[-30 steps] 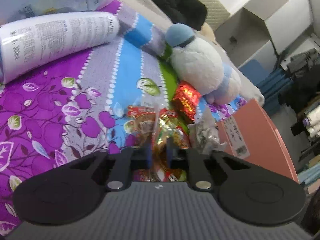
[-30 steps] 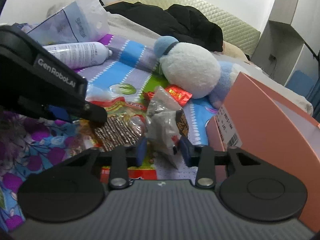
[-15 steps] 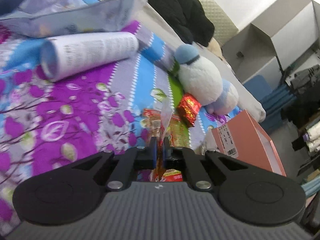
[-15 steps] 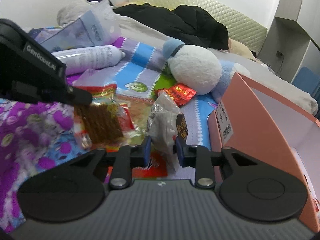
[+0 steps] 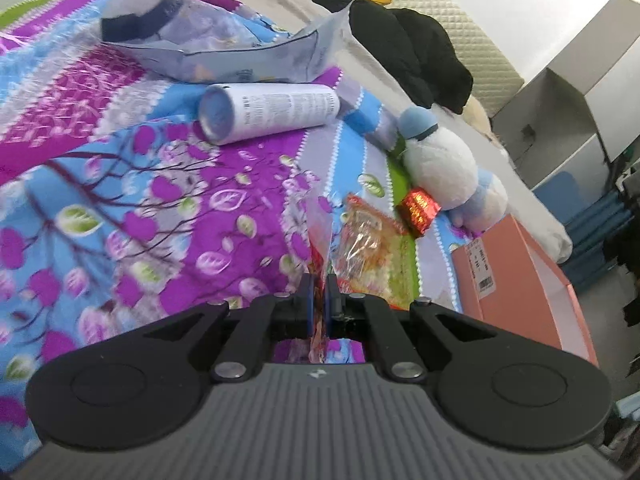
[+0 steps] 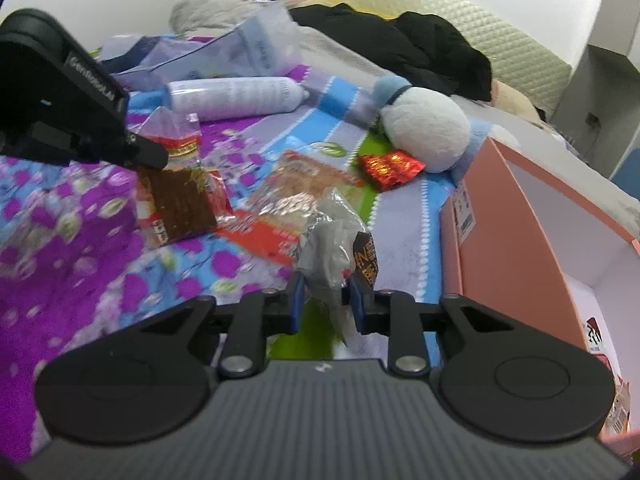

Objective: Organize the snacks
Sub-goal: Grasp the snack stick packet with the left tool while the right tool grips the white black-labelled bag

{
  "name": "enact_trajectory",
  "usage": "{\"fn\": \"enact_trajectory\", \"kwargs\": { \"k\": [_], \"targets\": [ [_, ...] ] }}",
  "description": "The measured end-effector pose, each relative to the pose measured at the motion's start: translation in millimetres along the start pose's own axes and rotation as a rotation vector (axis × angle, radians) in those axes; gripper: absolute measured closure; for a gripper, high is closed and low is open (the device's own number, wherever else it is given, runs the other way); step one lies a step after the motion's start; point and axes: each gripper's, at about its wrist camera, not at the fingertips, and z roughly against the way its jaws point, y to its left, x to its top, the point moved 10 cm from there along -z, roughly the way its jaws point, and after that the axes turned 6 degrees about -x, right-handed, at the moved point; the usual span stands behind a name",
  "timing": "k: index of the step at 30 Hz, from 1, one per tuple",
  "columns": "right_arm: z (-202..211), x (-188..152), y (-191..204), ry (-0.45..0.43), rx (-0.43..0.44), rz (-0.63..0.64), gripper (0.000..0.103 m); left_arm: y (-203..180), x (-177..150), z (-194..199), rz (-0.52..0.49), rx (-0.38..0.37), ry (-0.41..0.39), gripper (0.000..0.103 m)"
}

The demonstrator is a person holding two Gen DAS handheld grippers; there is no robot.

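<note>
My left gripper [image 5: 319,298] is shut on the edge of a red snack packet with brown sticks [image 5: 320,236] and holds it above the bed; the packet also shows hanging in the right wrist view [image 6: 176,196]. My right gripper [image 6: 326,300] is shut on a silver and black snack bag [image 6: 334,248], lifted off the bedspread. Another clear and red snack bag [image 6: 292,200] and a small shiny red packet [image 6: 390,168] lie on the bedspread. An open pink box [image 6: 532,240] stands to the right, with some packets inside its near corner.
A white bottle [image 5: 268,112] lies on the flowered bedspread [image 5: 120,200] beside a pale plastic pouch [image 5: 240,52]. A white and blue plush toy [image 6: 424,128] sits behind the snacks. Black clothes [image 6: 400,48] lie at the headboard. A shelf unit [image 5: 560,112] stands at right.
Both grippers have risen and pulled back from the snack pile, each carrying its packet. The left one closed fully on the red packet and lifted it off the pile.
</note>
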Motion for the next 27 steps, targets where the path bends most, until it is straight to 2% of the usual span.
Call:
{"fn": "enact_trajectory", "kwargs": {
  "k": [5,9,15,16,18,20,22,24,25,27],
  "targets": [
    [24.0,-10.0,14.3,0.005,0.044,0.042,0.079,1.8,-8.8,24.1,0.007,0.02,-0.001,0.097],
    [40.8,-20.2,26.5,0.018,0.074,0.056,0.089,7.4,-21.5,38.6,0.0,0.047,0.026,0.097],
    [50.3,-28.8,34.5,0.046,0.117,0.016,0.089,26.5,-32.9,46.9,-0.002,0.103,0.064,0.094],
    [51.4,-28.8,35.4,0.045,0.128,0.009,0.088,29.7,-34.3,47.2,0.001,0.109,0.073,0.091],
    [55.5,-26.7,35.7,0.037,0.158,-0.013,0.088,35.5,-35.6,49.7,0.003,0.119,0.079,0.064],
    [57.4,-23.7,32.4,0.035,0.174,-0.041,0.087,37.9,-35.2,53.3,-0.016,0.132,0.072,0.044],
    [57.8,-20.4,27.1,0.033,0.18,-0.078,0.078,37.2,-34.7,57.7,-0.042,0.13,0.066,0.044],
    [56.3,-17.0,20.4,0.026,0.174,-0.113,0.059,36.4,-33.1,61.8,-0.056,0.124,0.063,0.043],
    [54.5,-15.0,16.9,0.019,0.17,-0.127,0.056,35.5,-31.7,64.2,-0.069,0.121,0.059,0.042],
    [50.6,-12.2,11.2,0.013,0.168,-0.154,0.044,30.0,-28.5,67.7,-0.098,0.104,0.045,0.033]
  ]
}}
